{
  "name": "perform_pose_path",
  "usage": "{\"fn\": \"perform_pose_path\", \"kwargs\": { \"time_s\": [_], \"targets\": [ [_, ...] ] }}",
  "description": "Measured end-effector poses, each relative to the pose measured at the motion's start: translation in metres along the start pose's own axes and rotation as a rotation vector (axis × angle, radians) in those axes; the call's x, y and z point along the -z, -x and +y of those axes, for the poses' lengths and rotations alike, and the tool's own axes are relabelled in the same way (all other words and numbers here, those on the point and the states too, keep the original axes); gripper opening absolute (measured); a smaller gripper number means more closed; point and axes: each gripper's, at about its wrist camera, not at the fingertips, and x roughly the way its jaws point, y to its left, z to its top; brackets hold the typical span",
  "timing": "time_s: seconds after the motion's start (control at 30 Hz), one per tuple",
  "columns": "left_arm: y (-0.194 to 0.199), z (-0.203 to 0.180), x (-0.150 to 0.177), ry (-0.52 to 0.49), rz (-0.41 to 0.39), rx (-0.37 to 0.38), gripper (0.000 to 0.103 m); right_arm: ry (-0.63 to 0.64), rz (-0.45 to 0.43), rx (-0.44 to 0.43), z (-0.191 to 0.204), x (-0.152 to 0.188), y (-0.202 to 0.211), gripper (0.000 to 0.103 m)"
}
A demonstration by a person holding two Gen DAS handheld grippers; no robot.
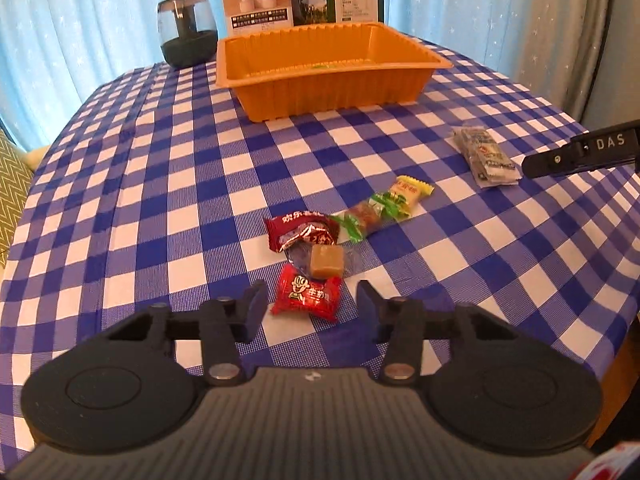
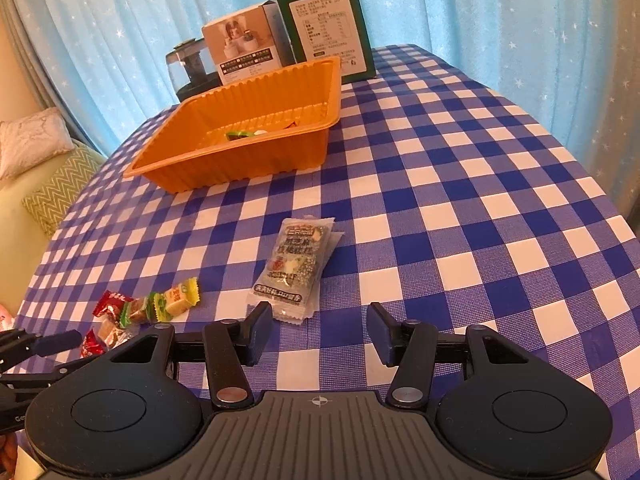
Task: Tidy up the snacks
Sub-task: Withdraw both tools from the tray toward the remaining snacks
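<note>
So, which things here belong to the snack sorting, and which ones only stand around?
Part of the job:
- orange tray
- red candy
- brown candy
- dark red packet
- green-wrapped candy
- yellow candy
- clear packet

Only standing around:
- dark jar
- white box
- green box

A home living room, by the look of it. Ahead of the fingers, a blue-and-white checked tablecloth [image 2: 460, 200] covers the table, and pale blue star-printed curtains [image 2: 460, 12] hang beyond its far edge. Off to the left of the fingers, a sofa [image 2: 16, 216] holds a green zigzag cushion [image 2: 60, 196] and a white pillow [image 2: 28, 140].
</note>
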Motion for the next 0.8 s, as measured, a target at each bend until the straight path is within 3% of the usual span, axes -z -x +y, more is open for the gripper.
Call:
{"fn": "perform_pose_path", "kwargs": {
  "time_s": [0.2,0.43,0.63,0.8],
  "targets": [
    [-0.004,0.005,-0.001,0.018,0.006,-0.004,0.037,-0.011,0.001,0.0,-0.001,-0.001,-0.002,0.053],
    [-0.006,0.005,-0.004,0.033,0.013,0.018,0.022,-0.016,0.0,0.001,0.001,-0.001,-0.003,0.053],
    [-0.001,0.006,-0.004,0.057,0.03,-0.004,0.021,-0.018,-0.003,0.005,0.002,-0.001,-0.003,0.053],
    [0.011,0.012,-0.012,0.104,-0.003,-0.007,0.021,-0.013,-0.008,0.001,0.005,-0.002,-0.004,0.053]
  ]
}}
